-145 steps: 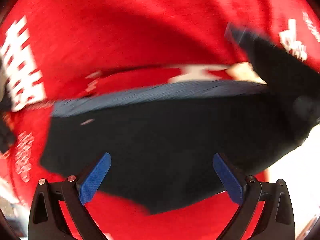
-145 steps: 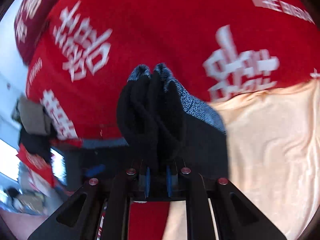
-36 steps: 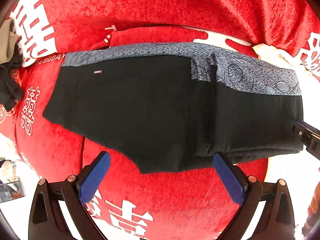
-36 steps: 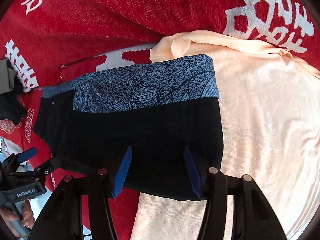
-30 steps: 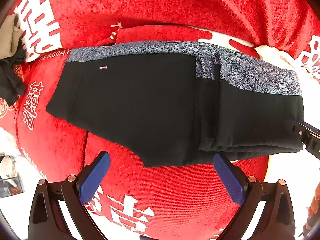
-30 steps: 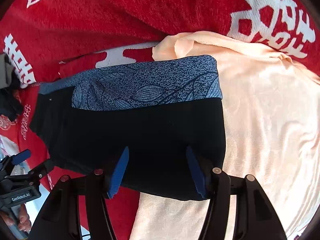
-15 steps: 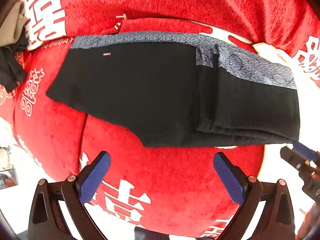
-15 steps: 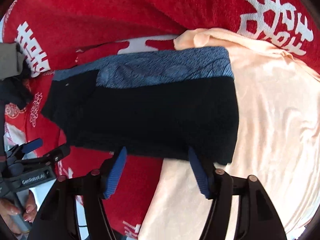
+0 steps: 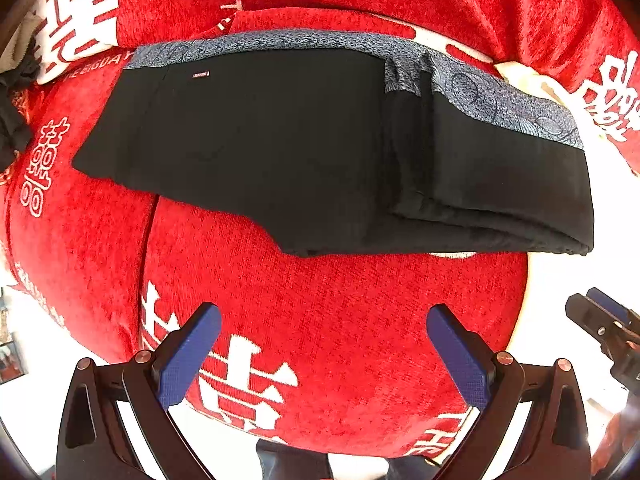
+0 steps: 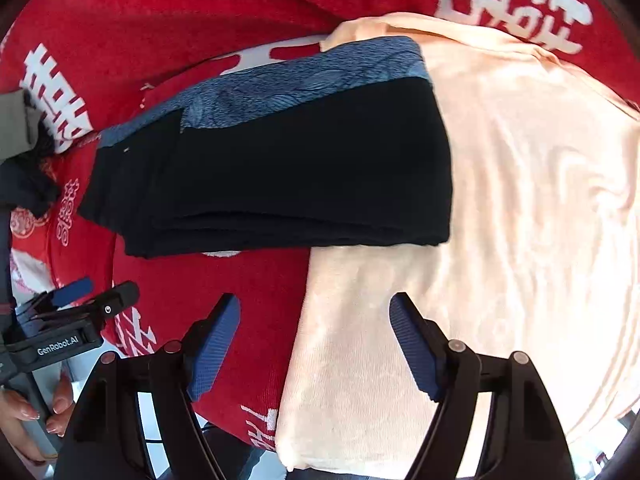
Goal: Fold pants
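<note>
The black pants (image 9: 280, 148) with a grey-blue patterned waistband lie folded on a red cushion (image 9: 340, 340); a folded layer is stacked on their right part. In the right wrist view the pants (image 10: 304, 168) lie partly on red fabric and partly on a peach cloth (image 10: 520, 200). My left gripper (image 9: 324, 344) is open and empty, hovering well back from the pants' near edge. My right gripper (image 10: 316, 336) is open and empty, also back from the pants. Each gripper shows at the edge of the other's view, the left gripper (image 10: 76, 304) and the right gripper (image 9: 604, 324).
The red cover with white characters (image 10: 512, 4) rises behind the pants. Dark and grey clothing (image 10: 20, 152) lies at the far left. A hand (image 10: 36, 412) holds the left gripper's handle. The cushion's front edge drops off below the grippers.
The right gripper let go of the folded pants end and opened. Over the last second both grippers have drawn back from the pants, which lie still.
</note>
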A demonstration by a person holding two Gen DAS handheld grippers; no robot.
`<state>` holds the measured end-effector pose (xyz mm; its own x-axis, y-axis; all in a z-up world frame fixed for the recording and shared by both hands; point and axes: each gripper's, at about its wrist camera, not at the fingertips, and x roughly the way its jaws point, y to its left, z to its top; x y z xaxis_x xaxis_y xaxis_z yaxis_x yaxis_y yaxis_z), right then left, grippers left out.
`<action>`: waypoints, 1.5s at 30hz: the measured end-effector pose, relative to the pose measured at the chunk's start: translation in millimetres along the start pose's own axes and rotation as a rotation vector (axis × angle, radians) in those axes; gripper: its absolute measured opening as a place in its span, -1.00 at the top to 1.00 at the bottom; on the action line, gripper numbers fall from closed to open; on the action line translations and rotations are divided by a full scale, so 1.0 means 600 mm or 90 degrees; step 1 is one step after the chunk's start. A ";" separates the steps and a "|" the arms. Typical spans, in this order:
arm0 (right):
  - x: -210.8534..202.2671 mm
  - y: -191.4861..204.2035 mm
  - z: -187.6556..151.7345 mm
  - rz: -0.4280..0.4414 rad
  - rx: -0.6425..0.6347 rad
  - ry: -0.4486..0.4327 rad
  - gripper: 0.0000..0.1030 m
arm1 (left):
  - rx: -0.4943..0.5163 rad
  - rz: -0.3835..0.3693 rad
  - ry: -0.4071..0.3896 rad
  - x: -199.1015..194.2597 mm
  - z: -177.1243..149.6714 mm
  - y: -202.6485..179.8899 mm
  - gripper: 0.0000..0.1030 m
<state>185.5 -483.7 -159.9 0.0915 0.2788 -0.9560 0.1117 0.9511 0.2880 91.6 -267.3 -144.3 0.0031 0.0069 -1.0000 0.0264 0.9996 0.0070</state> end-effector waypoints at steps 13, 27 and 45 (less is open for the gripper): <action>0.016 0.092 -0.054 -0.041 0.052 0.004 -0.56 | 0.007 -0.022 0.001 0.018 0.008 0.151 -1.00; 0.085 0.289 -0.065 -0.025 -0.017 0.054 -0.56 | -0.080 -0.038 -0.007 0.029 0.024 0.333 -1.00; 0.105 0.349 -0.036 -0.047 -0.060 0.071 -0.56 | -0.114 -0.056 -0.017 0.045 0.064 0.417 -1.00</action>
<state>193.4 -263.9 -161.2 -0.0238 0.2156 -0.9762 0.0201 0.9764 0.2152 136.9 -18.0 -169.4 0.0346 -0.0787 -0.9963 -0.1501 0.9852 -0.0830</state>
